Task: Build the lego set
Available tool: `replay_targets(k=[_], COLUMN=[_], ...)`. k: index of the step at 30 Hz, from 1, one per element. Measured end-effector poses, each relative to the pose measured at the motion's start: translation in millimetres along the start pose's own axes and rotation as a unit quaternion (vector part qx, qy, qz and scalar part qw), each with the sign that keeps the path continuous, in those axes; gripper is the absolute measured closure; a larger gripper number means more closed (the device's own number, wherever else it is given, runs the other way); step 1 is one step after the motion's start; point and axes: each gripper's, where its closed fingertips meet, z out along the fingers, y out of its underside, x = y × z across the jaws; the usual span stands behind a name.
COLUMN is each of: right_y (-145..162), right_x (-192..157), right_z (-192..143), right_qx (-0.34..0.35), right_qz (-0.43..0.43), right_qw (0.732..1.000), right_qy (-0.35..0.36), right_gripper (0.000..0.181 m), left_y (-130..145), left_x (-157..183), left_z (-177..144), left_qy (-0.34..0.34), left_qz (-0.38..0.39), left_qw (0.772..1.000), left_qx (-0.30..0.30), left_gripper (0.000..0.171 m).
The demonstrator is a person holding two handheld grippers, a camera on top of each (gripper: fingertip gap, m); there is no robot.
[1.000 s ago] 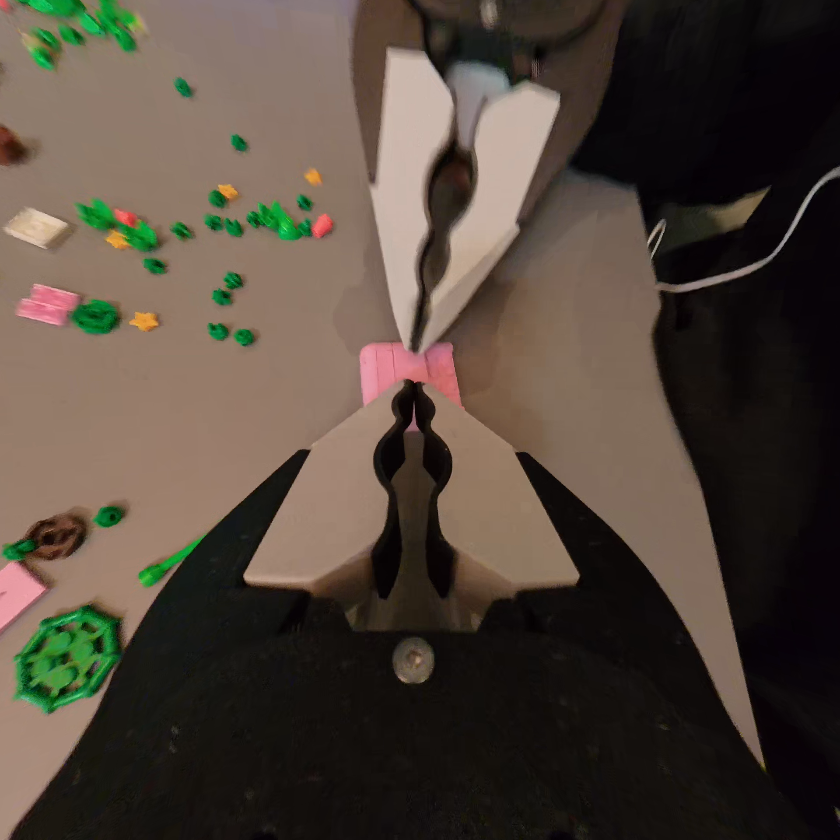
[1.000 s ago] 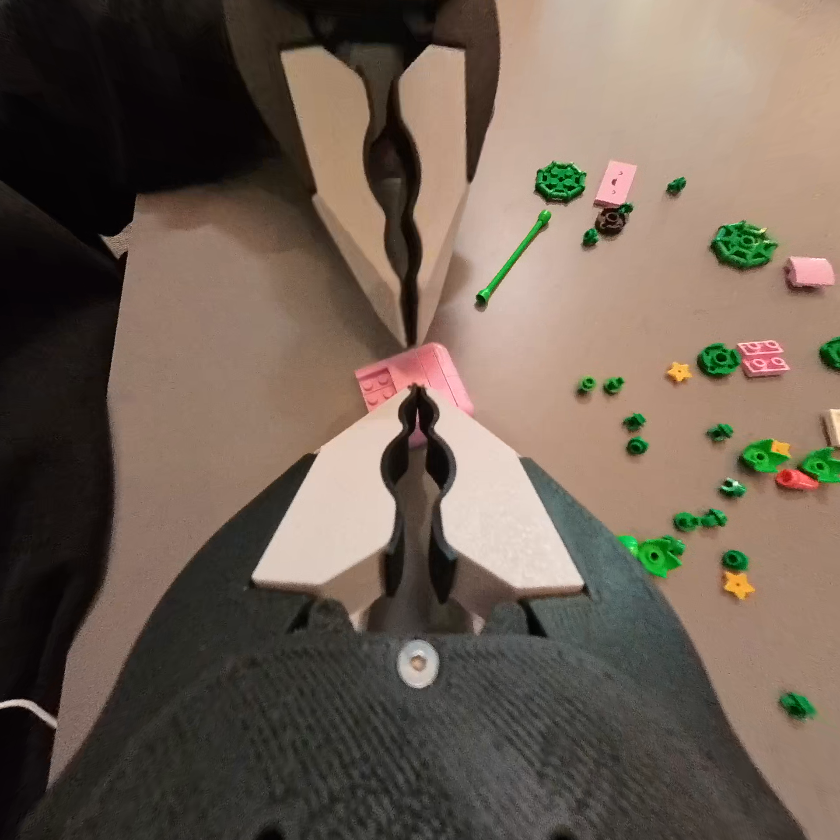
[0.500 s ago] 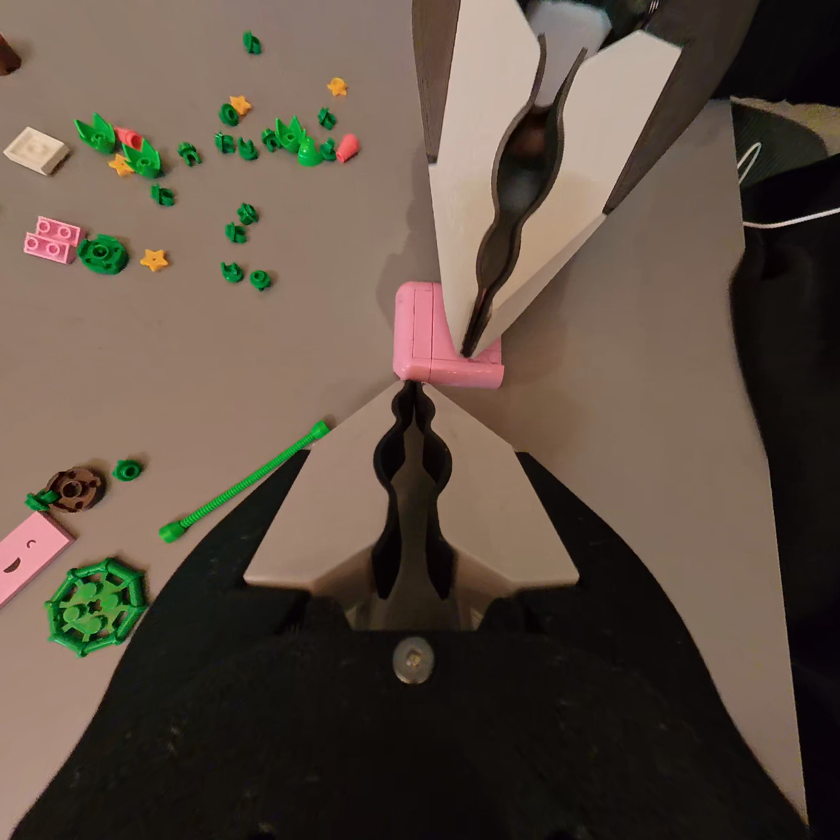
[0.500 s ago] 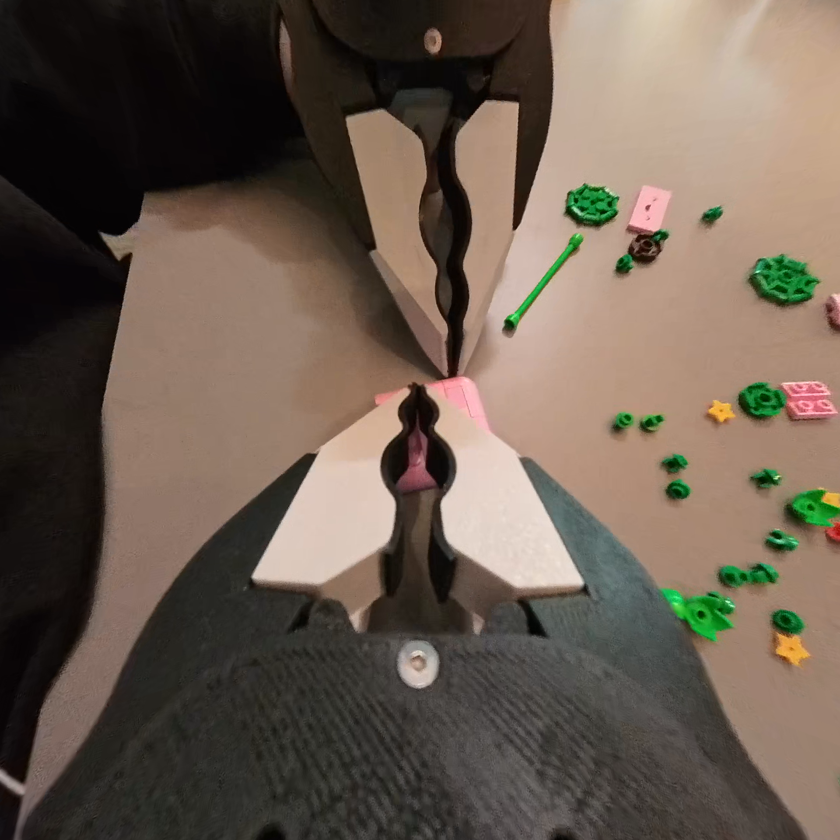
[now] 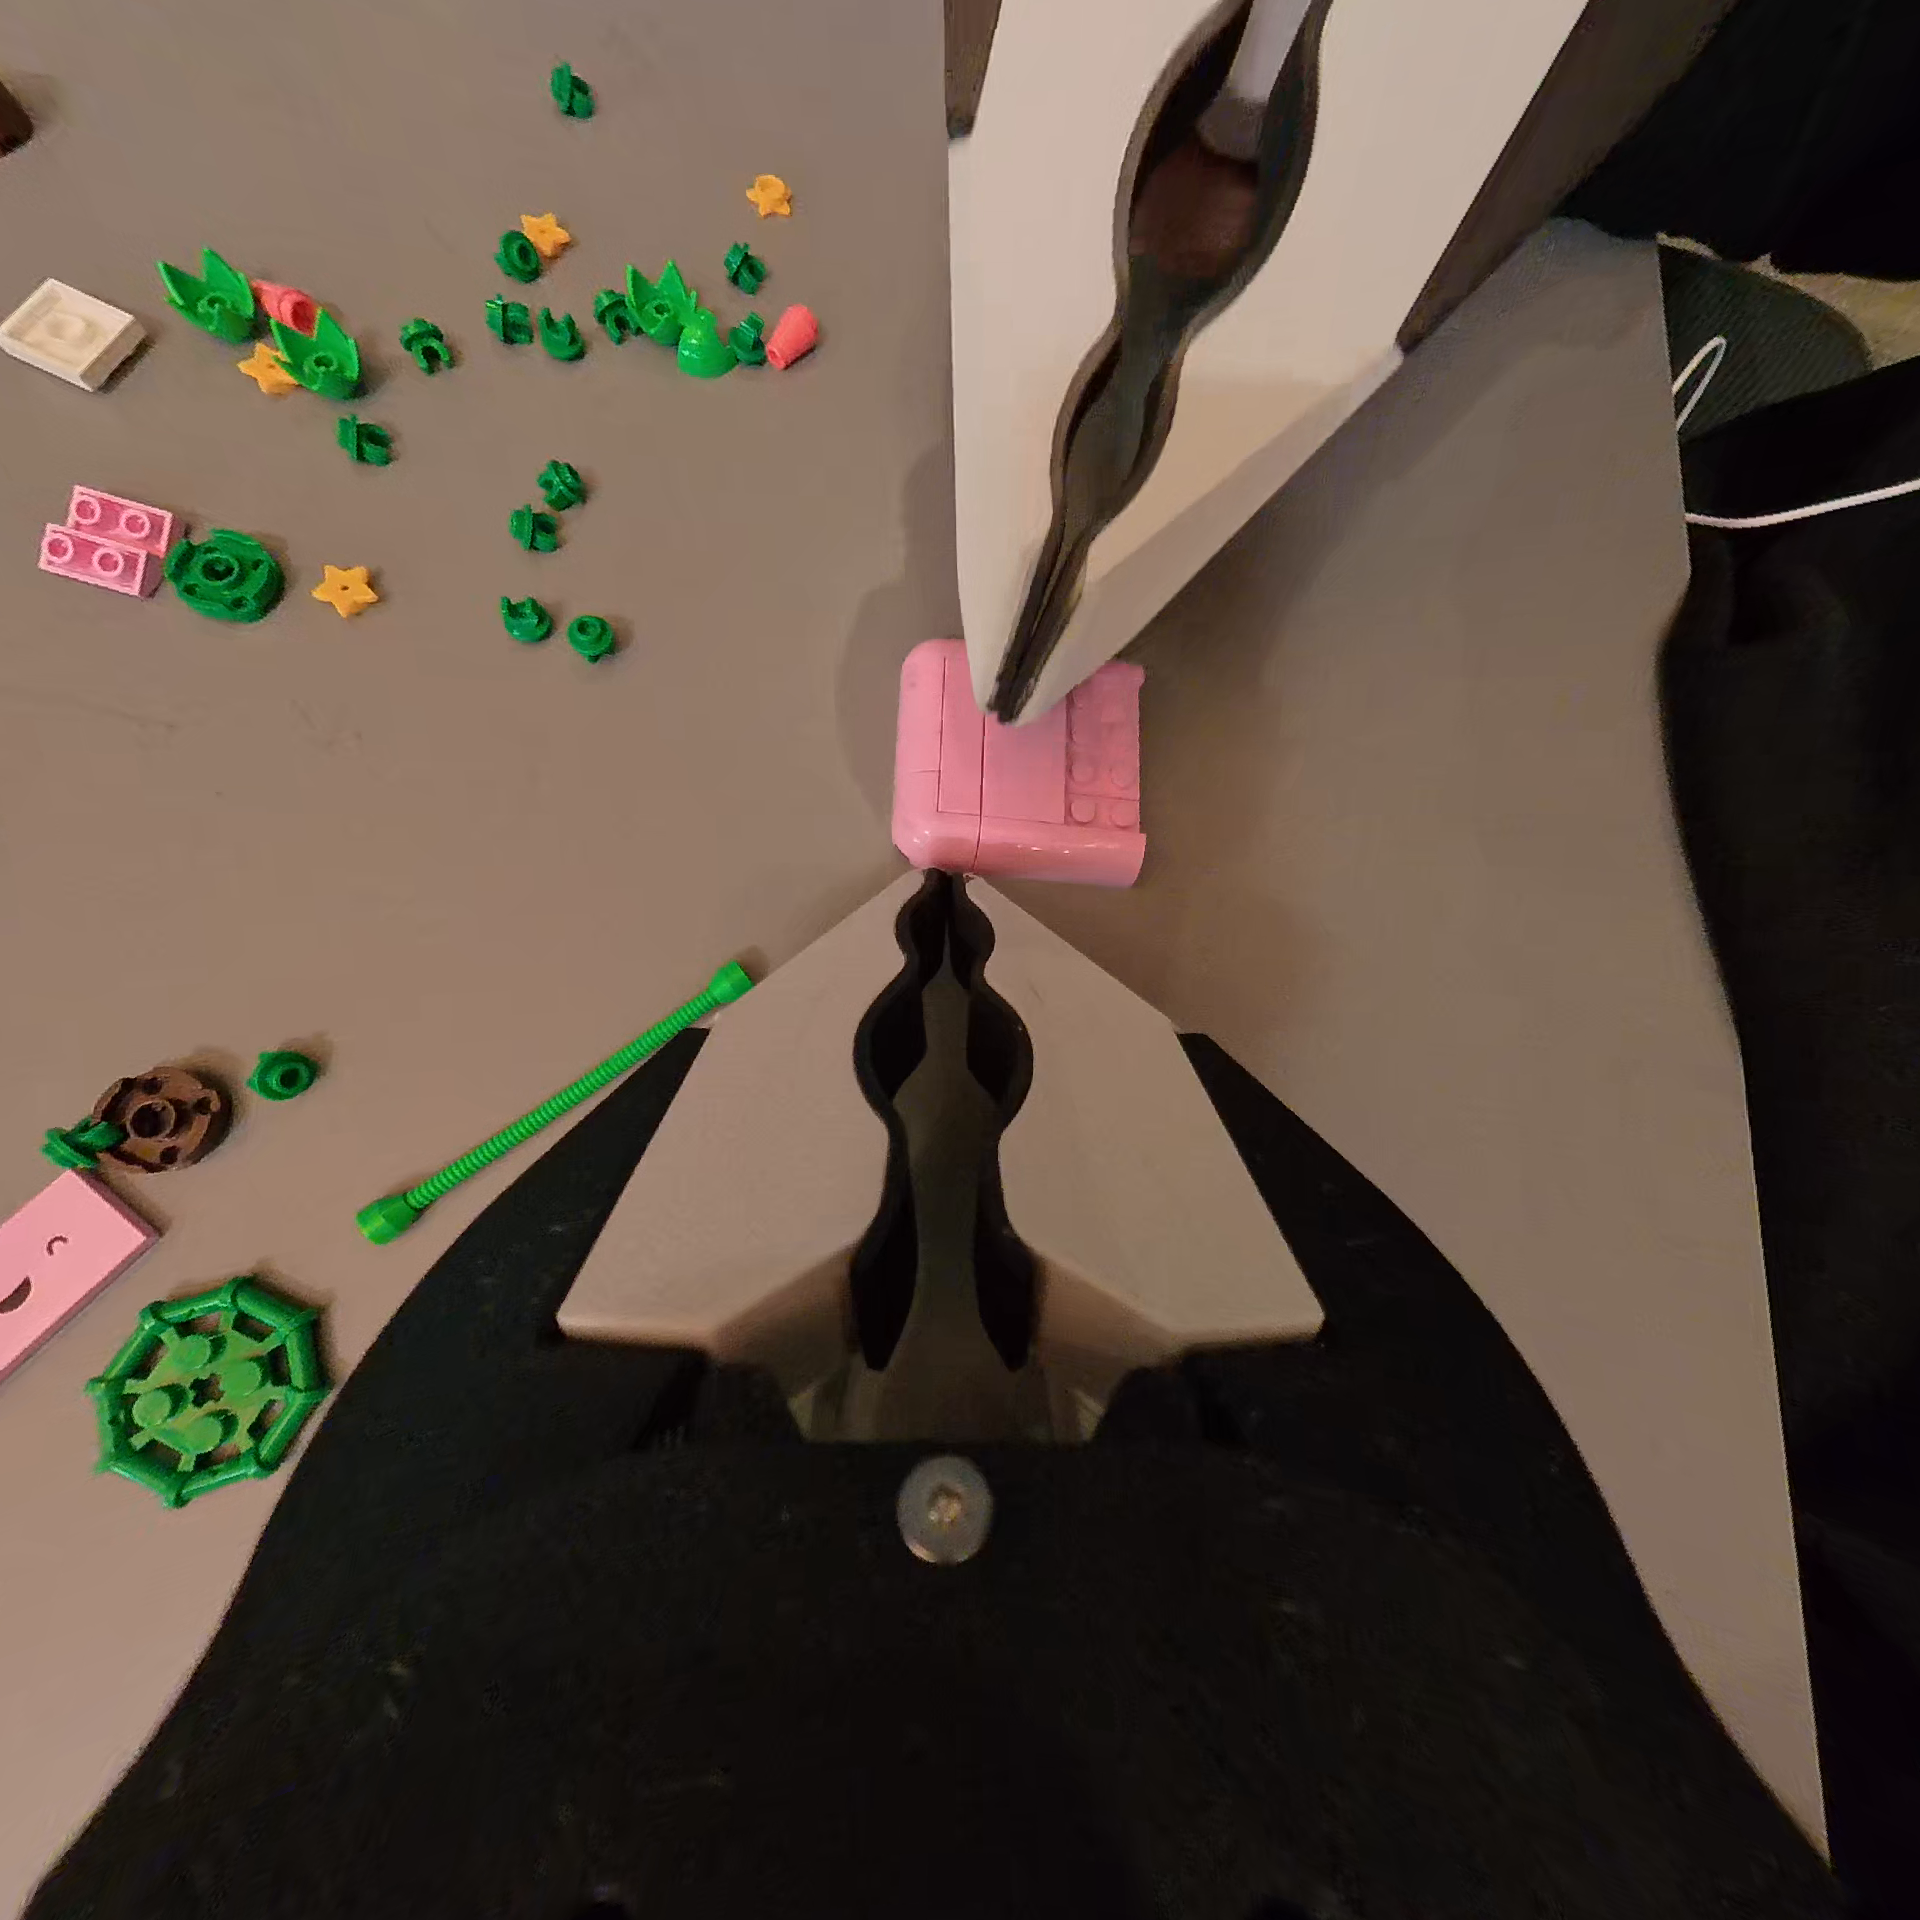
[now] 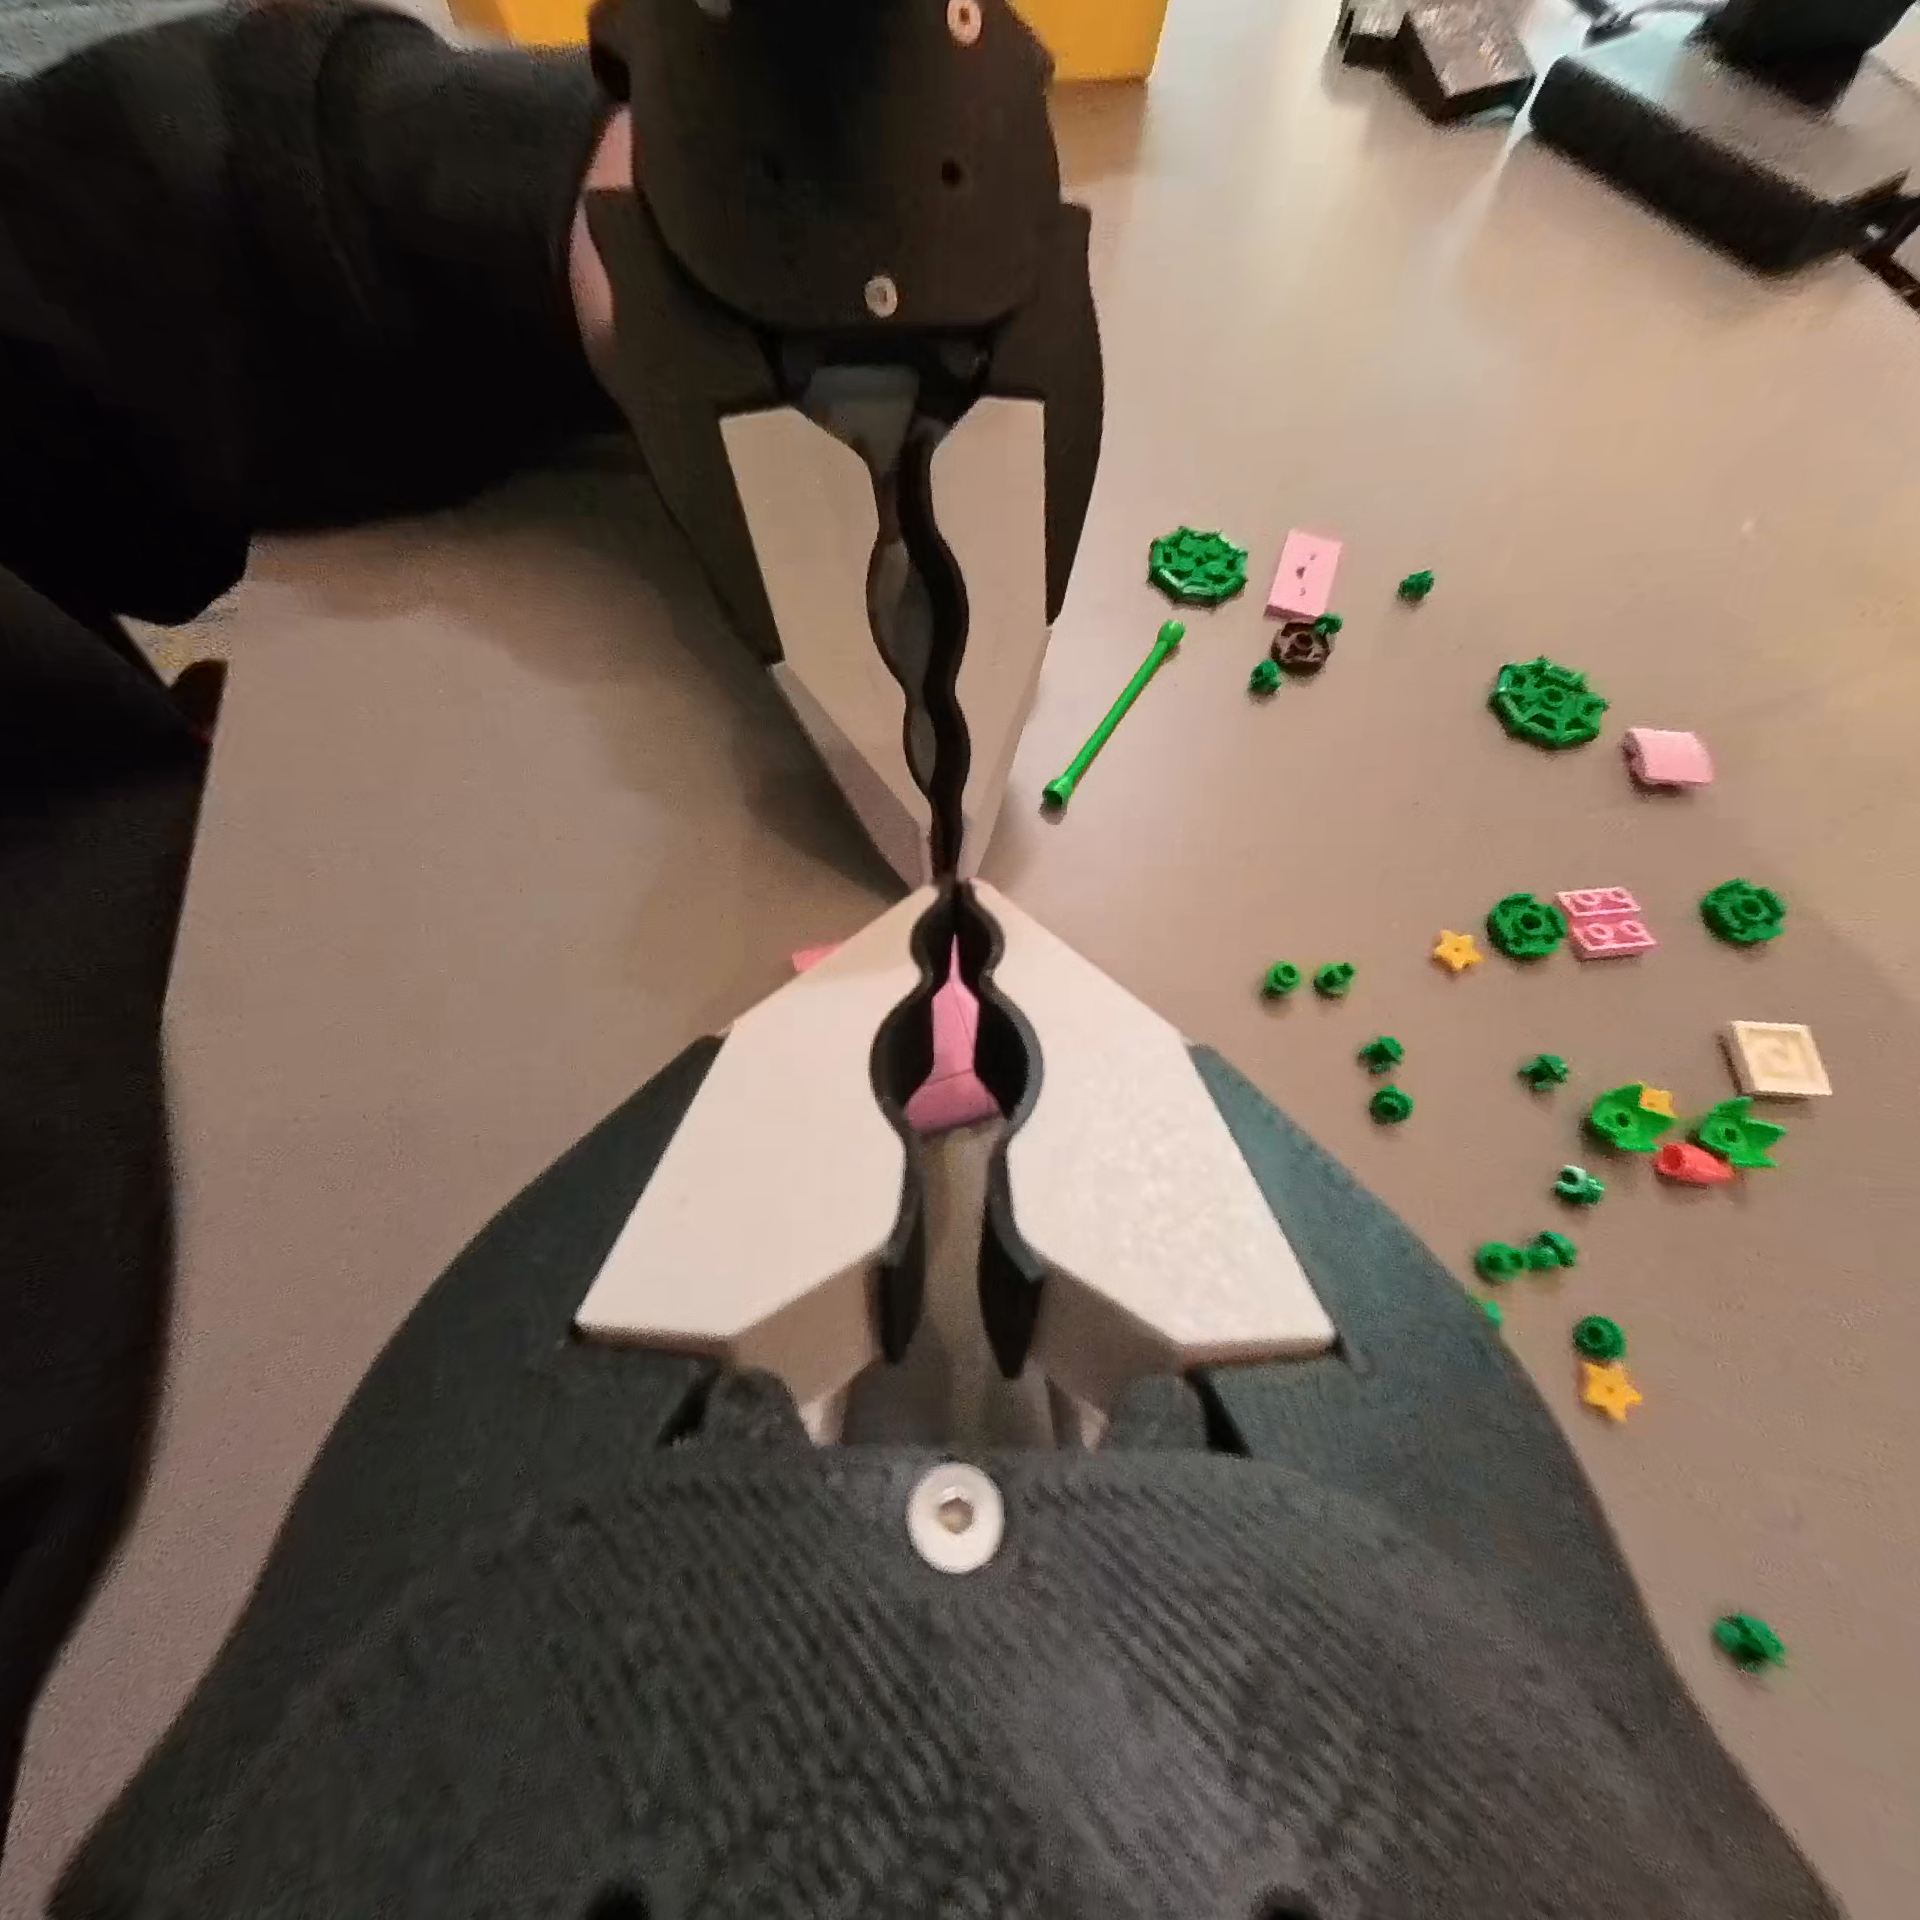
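In the left wrist view, the left hand-held gripper [image 5: 943,881] is sitting with its pale fingers pressed together, pinching nothing, its tip touching or nearly touching the near left corner of the pink rounded-corner lego block assembly [image 5: 1023,795], which is lying on the grey bench [image 5: 623,831] directly ahead of it. The right hand-held gripper [image 5: 1006,712] is reaching in from the far side, its fingers also closed, its tip pressing down on the block's top face near the far edge. So the block is lying between the two tips, both equally close; its studded strip is facing right and its slightly longer side is running left to right, across the line joining the tips. Any squeeze or flip would seem to turn on that opposed line.

In the right wrist view the block is mostly hidden beneath the closed fingers, pink showing through their gap [image 6: 951,1049].

To the near left a green ribbed lego bar [image 5: 551,1107] is lying, and farther left small green, yellow and pink loose pieces [image 5: 540,322] are scattered well apart from the block
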Motion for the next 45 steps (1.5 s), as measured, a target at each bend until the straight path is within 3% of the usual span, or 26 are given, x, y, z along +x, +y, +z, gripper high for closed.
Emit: replay_targets(k=[6,10,13,18,21,23,28,31,38,39,42,45], right_y=[23,-1,0,-2,10,35,7,34,12,13,13,18], right_x=[-2,14,27,19,14,7,5,0,2,5,7,0], right_z=[13,-8,-16,-15,-11,-2,-12,0,-1,0,0,4], right_qx=[-0.056,0.014,0.019,0.025,-0.008,-0.076,0.006,-0.067,-0.008,-0.009,-0.004,-0.014], right_qz=[0.026,0.026,0.014,0.014,0.004,0.015,0.037,0.032,0.003,-0.003,-0.009,-0.005], right_qw=[0.998,0.999,0.999,0.999,1.0,0.997,0.999,0.996,1.0,1.0,1.0,1.0], right_qy=[-0.016,0.013,0.039,0.013,0.002,-0.023,-0.039,-0.049,-0.02,-0.01,0.0,-0.022], right_gripper=[0.181,0.181,0.181,0.181,0.181,0.181,0.181,0.181,0.181,0.179,0.144,0.136], left_y=[0,0,0,-2,-4,-6,-6,-5,-6,-6,-6,-7], left_x=[0,0,1,3,4,5,5,6,5,5,5,5], left_z=[0,0,0,-2,-4,-6,-6,-5,-6,-6,-6,-7], left_qy=[0.001,0.002,0.008,0.019,0.026,0.032,0.034,0.035,0.037,0.037,0.037,0.036], left_qz=[-0.001,-0.001,-0.003,-0.004,-0.007,-0.008,-0.005,-0.005,-0.008,-0.008,-0.008,-0.01], left_qw=[1.0,1.0,1.0,1.0,0.999,0.999,0.999,0.999,0.999,0.999,0.999,0.999], left_qx=[0.0,0.0,0.0,0.007,0.018,0.026,0.026,0.02,0.024,0.024,0.027,0.03], left_gripper=[0.171,0.171,0.171,0.171,0.171,0.171,0.171,0.171,0.171,0.171,0.171,0.169])
